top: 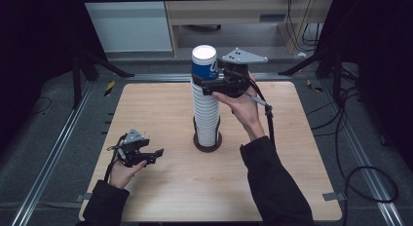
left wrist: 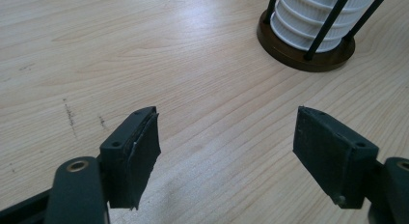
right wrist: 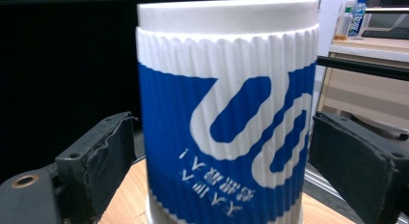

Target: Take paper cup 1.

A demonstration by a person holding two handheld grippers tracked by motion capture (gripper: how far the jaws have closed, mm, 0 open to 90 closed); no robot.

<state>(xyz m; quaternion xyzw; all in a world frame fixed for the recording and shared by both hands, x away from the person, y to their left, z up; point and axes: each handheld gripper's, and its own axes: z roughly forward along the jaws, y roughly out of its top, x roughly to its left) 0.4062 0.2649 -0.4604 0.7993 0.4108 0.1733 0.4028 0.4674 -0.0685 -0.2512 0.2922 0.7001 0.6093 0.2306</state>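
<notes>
My right gripper (top: 203, 83) open around blue cup (top: 204, 63), pads clear, atop stack (top: 206, 116). My left gripper (top: 157, 155) open, empty, left of stack.

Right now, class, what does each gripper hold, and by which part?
Nothing is held. The left gripper is open above the table; the right gripper straddles the top cup without touching.

Cup stack (left wrist: 322, 19) top cut off by frame edge; blue cup (right wrist: 226, 137) base cropped (lettering slightly blurred).
</notes>
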